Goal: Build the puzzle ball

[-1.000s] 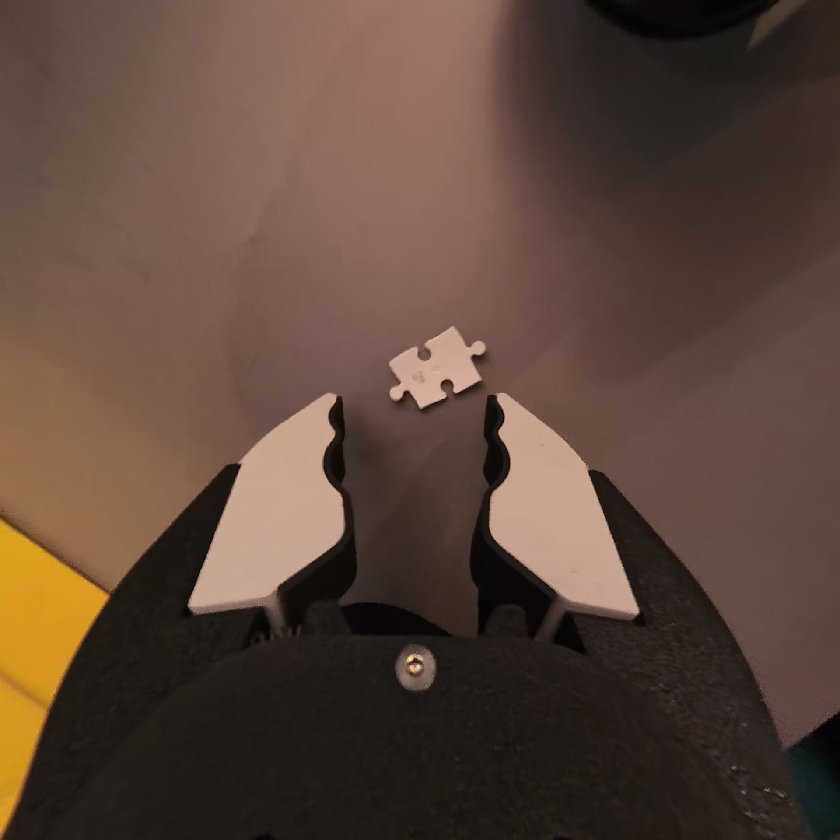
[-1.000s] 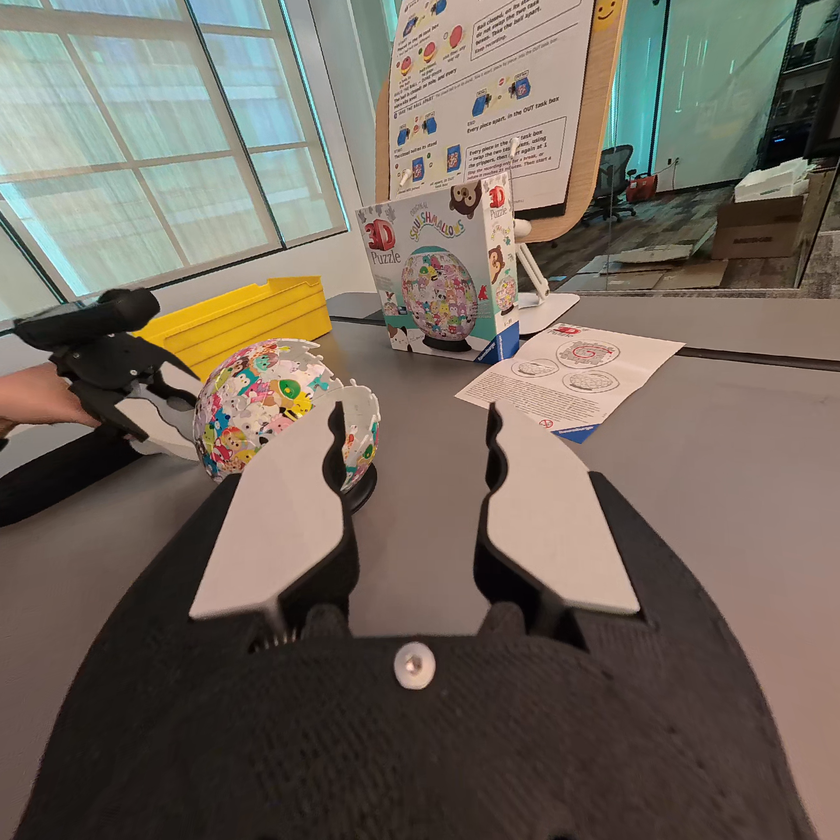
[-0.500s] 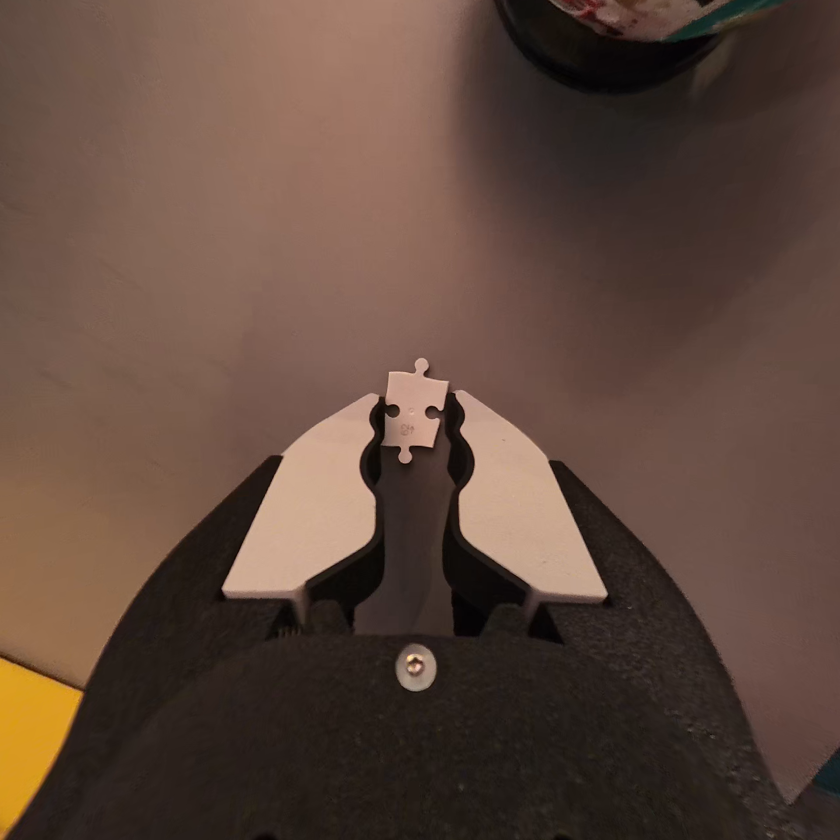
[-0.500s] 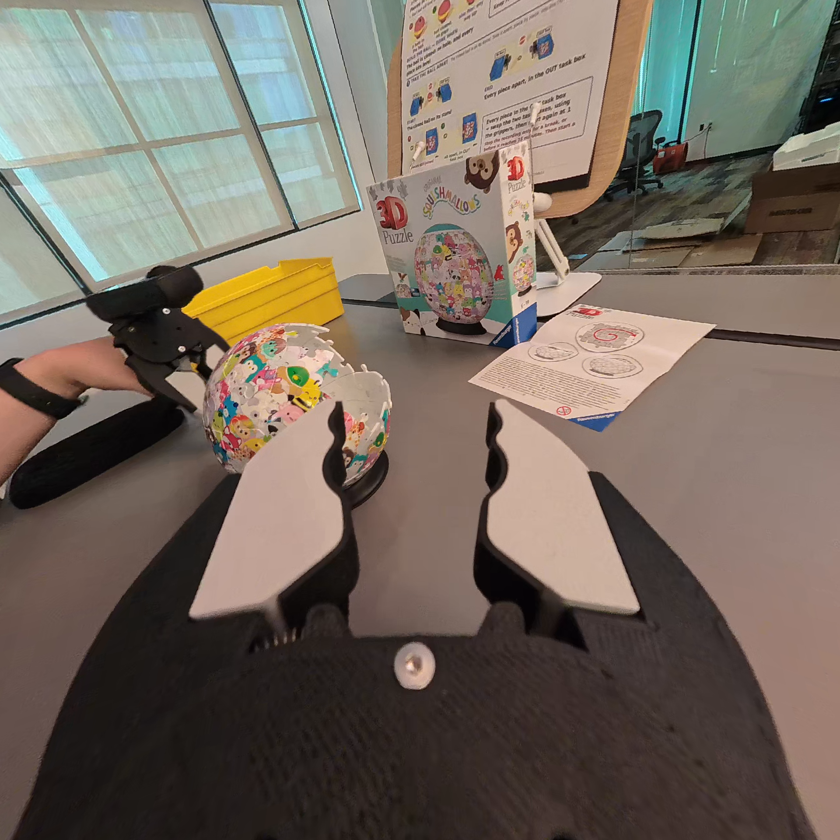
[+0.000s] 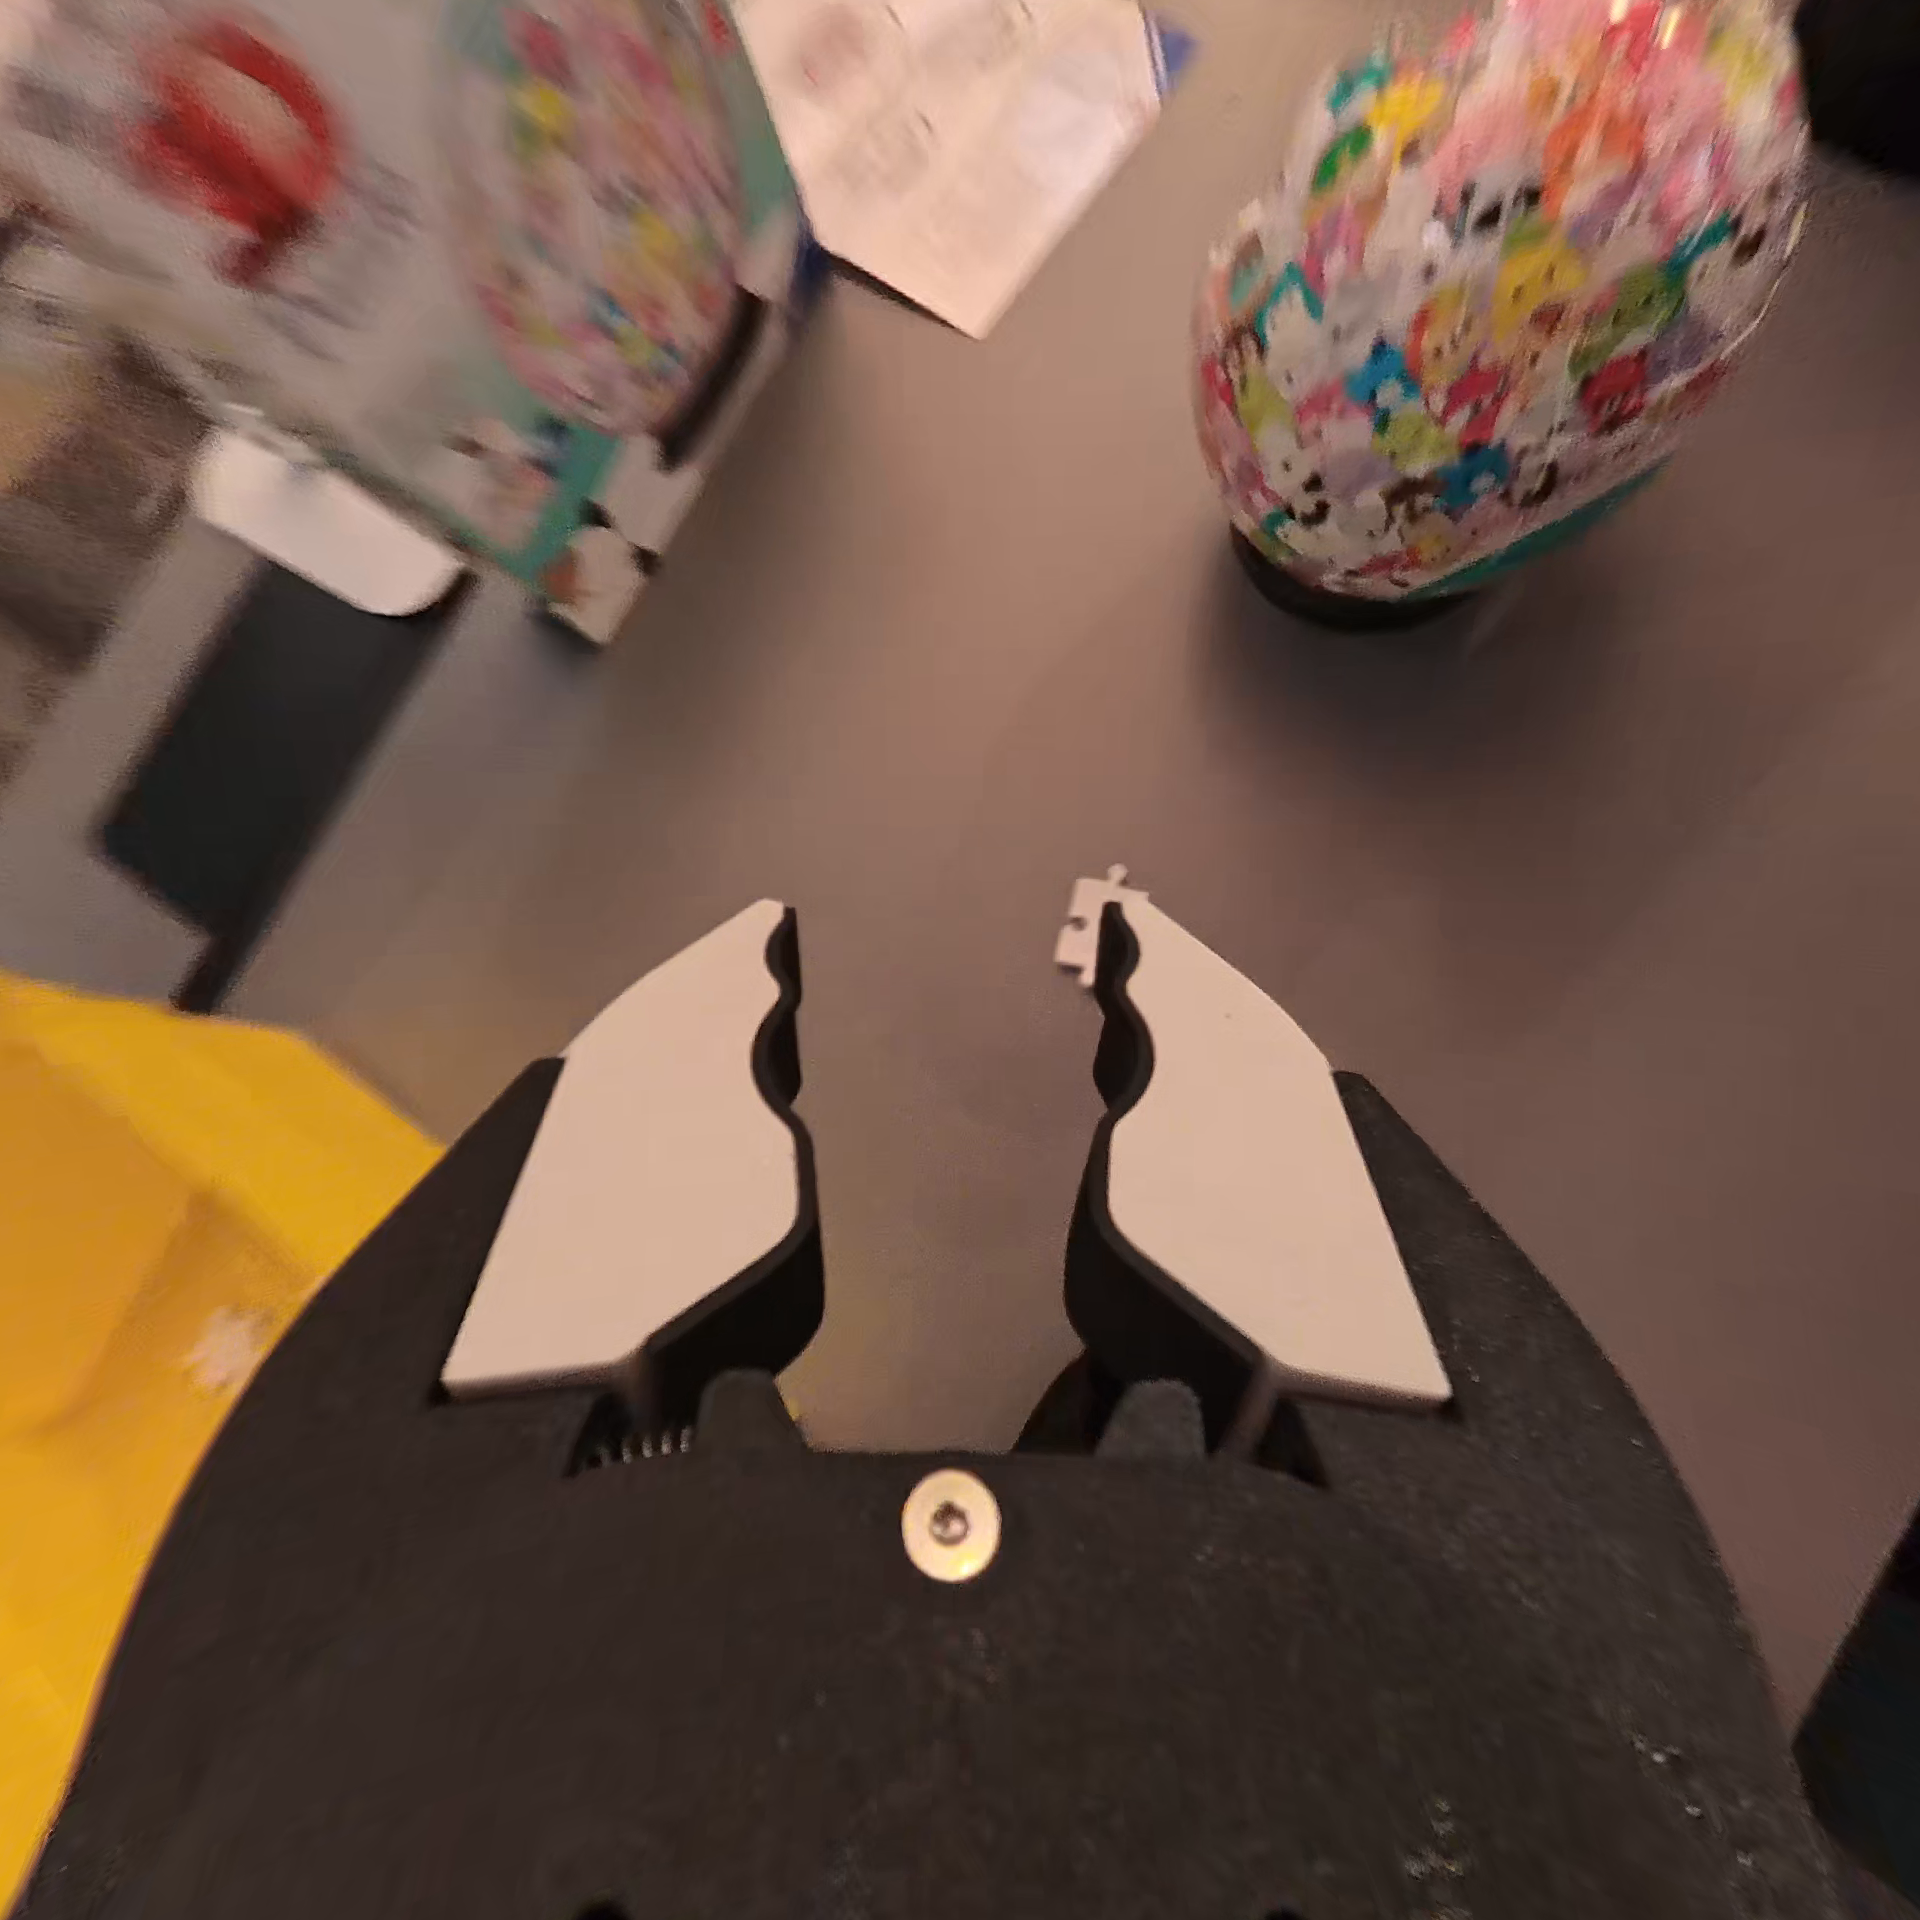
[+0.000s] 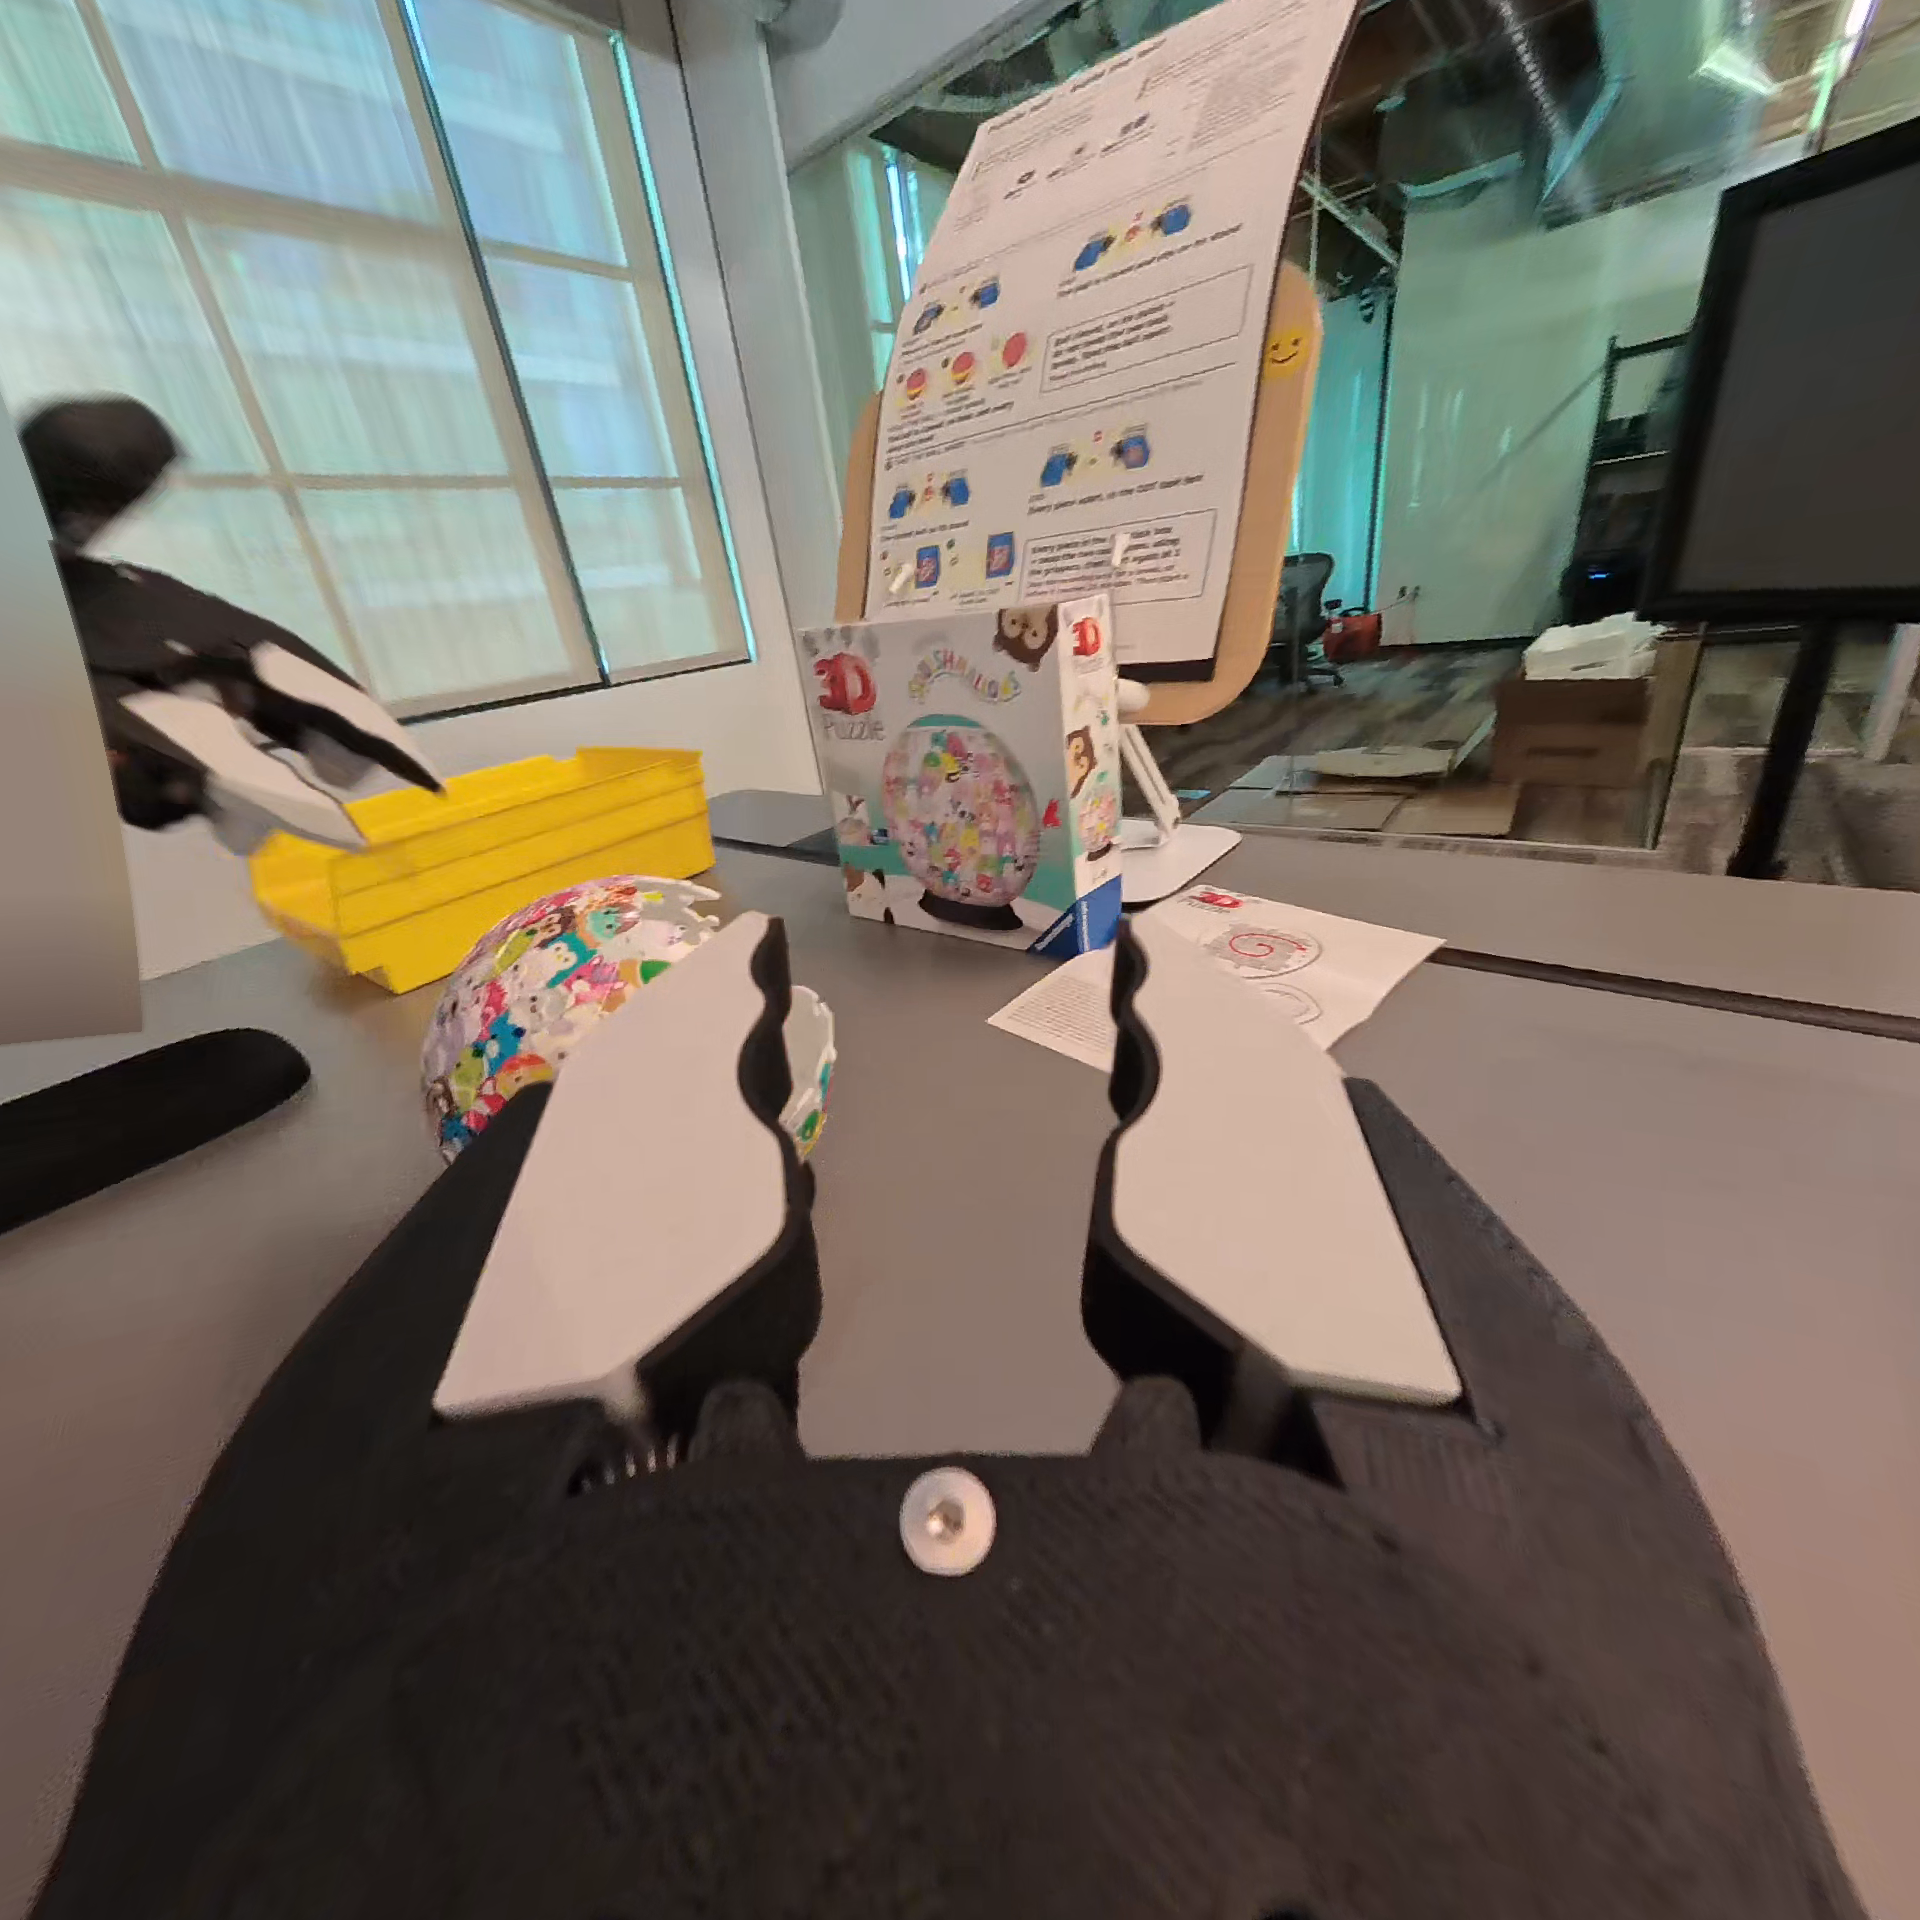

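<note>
The partly built puzzle ball (image 5: pixel 1496 312), covered in colourful pictures, stands on a black stand (image 5: pixel 1340 603) ahead and to the right of my left gripper (image 5: pixel 951 914). The left gripper is open and raised. A small white puzzle piece (image 5: pixel 1083 925) sits against the inner tip of its right finger; I cannot tell whether it clings there. In the right wrist view the ball (image 6: pixel 561 997) shows its open top, just beyond my open, empty right gripper (image 6: pixel 951 935). The left gripper (image 6: pixel 390 805) hangs high at the left there.
A yellow bin (image 6: pixel 520 842) stands behind the ball and also shows in the left wrist view (image 5: pixel 125 1195). The puzzle box (image 6: pixel 956 790), a paper leaflet (image 6: pixel 1278 966), a board with an instruction sheet (image 6: pixel 1091 364) and a black pad (image 6: pixel 135 1112) are on the grey table (image 6: pixel 1558 1143). Tip to tip, the grippers are about 35 cm apart. From my left tips it is roughly 15 cm to the small white puzzle piece (image 5: pixel 1083 925); from my right, 35 cm.
The left gripper closed on the white piece on the table, then rose, tilted up toward the ball and opened; the piece now sits at its right fingertip. The right gripper drifted slightly.
</note>
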`<state>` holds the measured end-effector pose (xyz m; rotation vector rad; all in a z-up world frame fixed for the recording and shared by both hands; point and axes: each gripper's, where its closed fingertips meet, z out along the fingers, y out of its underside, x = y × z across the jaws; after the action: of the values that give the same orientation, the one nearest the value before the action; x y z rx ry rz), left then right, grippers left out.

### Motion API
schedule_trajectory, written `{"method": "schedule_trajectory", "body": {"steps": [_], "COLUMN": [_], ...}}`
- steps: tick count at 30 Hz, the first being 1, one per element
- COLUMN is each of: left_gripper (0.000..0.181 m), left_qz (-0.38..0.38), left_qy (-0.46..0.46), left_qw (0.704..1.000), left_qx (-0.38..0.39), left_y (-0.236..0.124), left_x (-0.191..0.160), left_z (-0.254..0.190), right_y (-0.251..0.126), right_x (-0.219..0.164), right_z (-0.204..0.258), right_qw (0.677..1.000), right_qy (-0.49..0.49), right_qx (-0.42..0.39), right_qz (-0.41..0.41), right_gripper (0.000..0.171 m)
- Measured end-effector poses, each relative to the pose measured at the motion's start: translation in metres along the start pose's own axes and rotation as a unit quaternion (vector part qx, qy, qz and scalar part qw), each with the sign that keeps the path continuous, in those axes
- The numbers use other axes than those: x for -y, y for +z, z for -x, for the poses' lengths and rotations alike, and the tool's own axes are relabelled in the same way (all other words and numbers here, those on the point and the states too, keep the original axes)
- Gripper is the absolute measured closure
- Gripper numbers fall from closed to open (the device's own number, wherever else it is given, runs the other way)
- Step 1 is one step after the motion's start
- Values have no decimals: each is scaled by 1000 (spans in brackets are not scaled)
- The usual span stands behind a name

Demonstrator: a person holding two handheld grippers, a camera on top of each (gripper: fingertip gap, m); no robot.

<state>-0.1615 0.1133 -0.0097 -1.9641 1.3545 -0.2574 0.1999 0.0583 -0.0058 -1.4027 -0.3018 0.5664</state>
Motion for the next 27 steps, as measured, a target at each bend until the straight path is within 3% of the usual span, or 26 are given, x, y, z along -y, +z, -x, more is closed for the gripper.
{"method": "schedule_trajectory", "body": {"steps": [4, 8, 15, 21, 27], "left_gripper": [132, 135, 141, 142, 141], "left_qz": [30, 105, 185, 214, 214], "left_qy": [-13, -89, -115, -109, -150], "left_qw": [988, 975, 973, 971, 964], "left_qx": [153, 177, 71, 15, -52], "left_y": [-77, -101, -45, 5, 22], "left_x": [-29, -94, -164, -185, -192], "left_z": [77, 137, 170, 183, 169], "right_y": [-1, -8, -18, -27, -26], "right_x": [3, 14, 28, 29, 23], "right_z": [-4, -15, -37, -49, -55], "right_qw": [999, 999, 991, 986, 984], "right_qy": [33, 8, -53, -47, -57], "right_qx": [8, -20, -80, -111, -135], "right_qz": [-15, -47, -93, -117, -101], "right_gripper": [111, 112, 116, 117, 118]}}
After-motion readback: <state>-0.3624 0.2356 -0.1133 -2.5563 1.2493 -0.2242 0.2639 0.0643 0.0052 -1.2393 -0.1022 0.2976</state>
